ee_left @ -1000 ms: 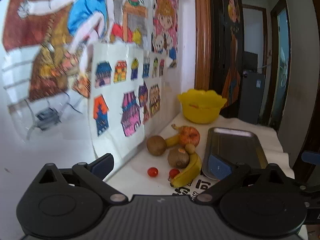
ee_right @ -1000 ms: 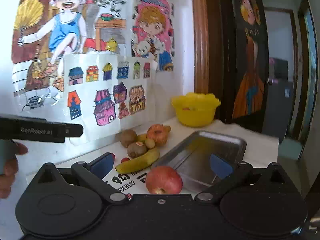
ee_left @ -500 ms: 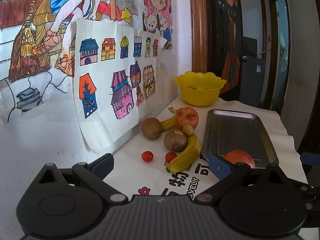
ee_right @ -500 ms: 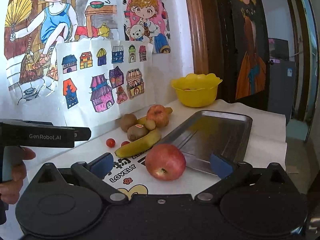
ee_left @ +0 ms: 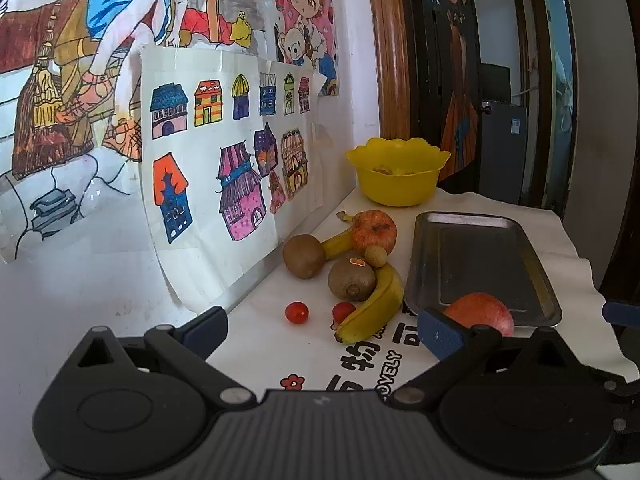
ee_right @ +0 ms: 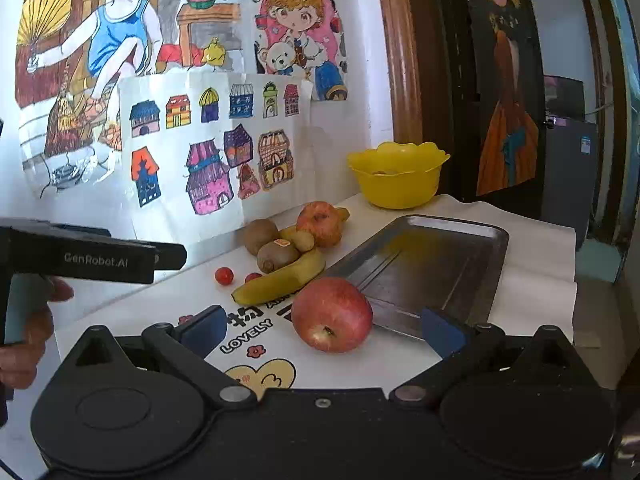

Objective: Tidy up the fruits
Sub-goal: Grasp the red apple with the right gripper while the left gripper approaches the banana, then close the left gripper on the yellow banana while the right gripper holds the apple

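Both tongs, left and right, gape wide; red apple, seemingly speckled, lies between the right's fingers.

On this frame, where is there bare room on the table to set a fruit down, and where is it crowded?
The metal tray is bare throughout. The white cloth right of the tray is free, as is the printed mat between the near apple and the right gripper. It is crowded by the wall: kiwis, bananas, the far apple and cherry tomatoes sit bunched together.

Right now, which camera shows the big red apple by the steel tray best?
Right wrist: the big red apple sits whole between the open fingers. In the left wrist view, the apple is partly hidden behind a fingertip.
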Motion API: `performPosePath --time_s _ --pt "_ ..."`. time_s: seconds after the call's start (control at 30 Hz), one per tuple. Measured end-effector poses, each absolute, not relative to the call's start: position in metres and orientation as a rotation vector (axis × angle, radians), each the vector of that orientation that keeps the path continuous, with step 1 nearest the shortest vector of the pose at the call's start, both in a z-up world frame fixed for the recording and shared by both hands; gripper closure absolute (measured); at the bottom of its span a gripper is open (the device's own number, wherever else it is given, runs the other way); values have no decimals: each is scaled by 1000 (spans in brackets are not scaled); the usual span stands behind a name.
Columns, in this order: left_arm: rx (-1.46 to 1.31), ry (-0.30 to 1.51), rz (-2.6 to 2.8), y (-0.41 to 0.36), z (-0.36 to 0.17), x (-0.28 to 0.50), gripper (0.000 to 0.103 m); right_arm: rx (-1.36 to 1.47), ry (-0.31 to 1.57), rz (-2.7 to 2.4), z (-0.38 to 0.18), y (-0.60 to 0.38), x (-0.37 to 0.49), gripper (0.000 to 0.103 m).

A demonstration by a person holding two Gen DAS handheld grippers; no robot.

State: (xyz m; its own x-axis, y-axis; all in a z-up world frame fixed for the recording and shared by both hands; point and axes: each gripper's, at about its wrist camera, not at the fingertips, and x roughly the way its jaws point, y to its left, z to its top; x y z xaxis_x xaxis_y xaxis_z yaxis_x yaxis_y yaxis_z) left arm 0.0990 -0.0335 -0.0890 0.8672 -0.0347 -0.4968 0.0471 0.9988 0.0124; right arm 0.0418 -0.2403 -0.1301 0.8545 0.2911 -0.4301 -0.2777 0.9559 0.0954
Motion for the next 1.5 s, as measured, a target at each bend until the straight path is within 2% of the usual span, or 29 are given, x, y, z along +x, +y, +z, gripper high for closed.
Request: performPosePath --time_s 0.33,0.83,0.9,1.07,1.23,1.4,1.5 --pt "89 508 -123 -27 -104 121 0 -71 434 365 -135 -249 70 1" --pt "311 551 -343 -50 -141 201 1 -69 603 472 -181 -238 145 1" --pt "315 573 -358 -52 -148 212 1 -71 605 488 -184 -237 149 4" --pt "301 632 -406 -52 -161 231 10 -81 615 520 -190 -234 156 13" --pt "283 666 -441 -52 -166 241 17 -84 599 534 -192 -233 160 16" --pt "281 704 -477 -53 -169 247 28 -76 586 549 -192 -236 159 29" --pt "291 708 -484 -53 -169 247 35 -71 586 554 -191 -237 158 29"
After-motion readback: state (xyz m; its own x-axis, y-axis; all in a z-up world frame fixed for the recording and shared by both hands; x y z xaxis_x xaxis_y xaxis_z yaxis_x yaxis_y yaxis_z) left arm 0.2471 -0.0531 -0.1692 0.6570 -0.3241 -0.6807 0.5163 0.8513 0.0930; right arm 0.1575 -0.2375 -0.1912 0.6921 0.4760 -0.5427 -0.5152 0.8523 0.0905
